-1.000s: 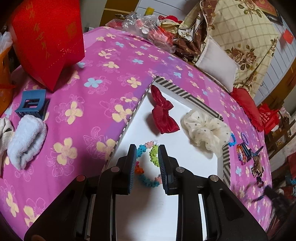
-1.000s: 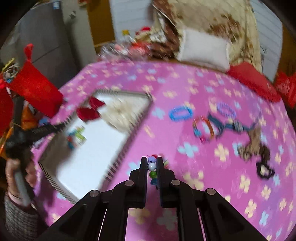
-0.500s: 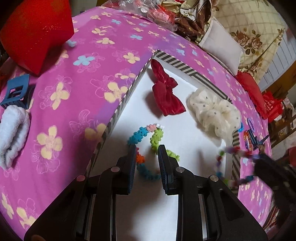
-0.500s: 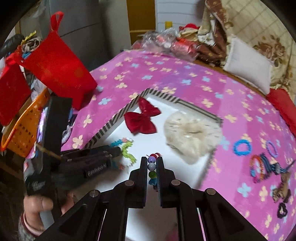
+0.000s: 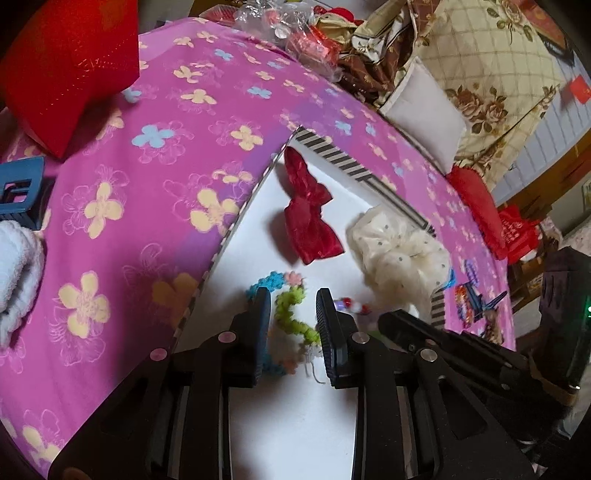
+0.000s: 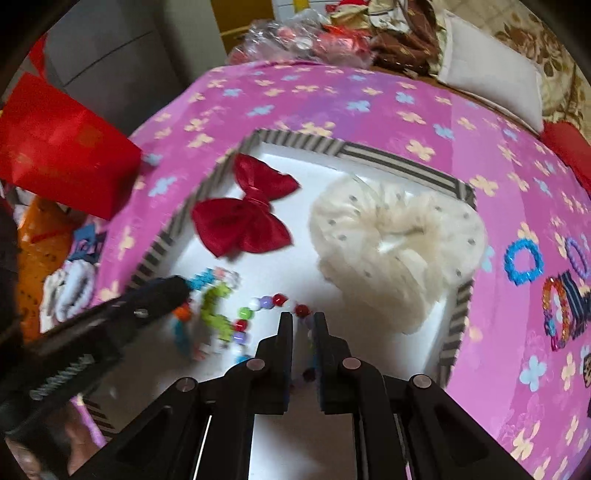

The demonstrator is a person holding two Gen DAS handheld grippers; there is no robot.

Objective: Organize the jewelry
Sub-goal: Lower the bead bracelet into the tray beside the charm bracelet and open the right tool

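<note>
Swung over from the pink floral surface [image 6: 369,110] into the striped-rim white tray [image 6: 399,162]. Left hand-held gripper [image 5: 291,299]: parted, empty, astride fuzzy multicoloured bracelet [image 5: 291,314]. Right hand-held gripper [image 6: 303,325]: pinching colourful beaded bracelet [image 6: 258,314]. Placing step; next, probably release.

A round table under a pink flowered cloth [image 5: 155,155] fills most of both views. Beyond its far edge, at twelve o'clock, sits a heap of plastic-wrapped packets [image 6: 295,33]. At one to two o'clock a cream rose-patterned quilt [image 5: 491,62] drapes over seating, a white cushion [image 6: 491,77] lying against it. Grey panelling [image 5: 554,147] rises behind.
</note>
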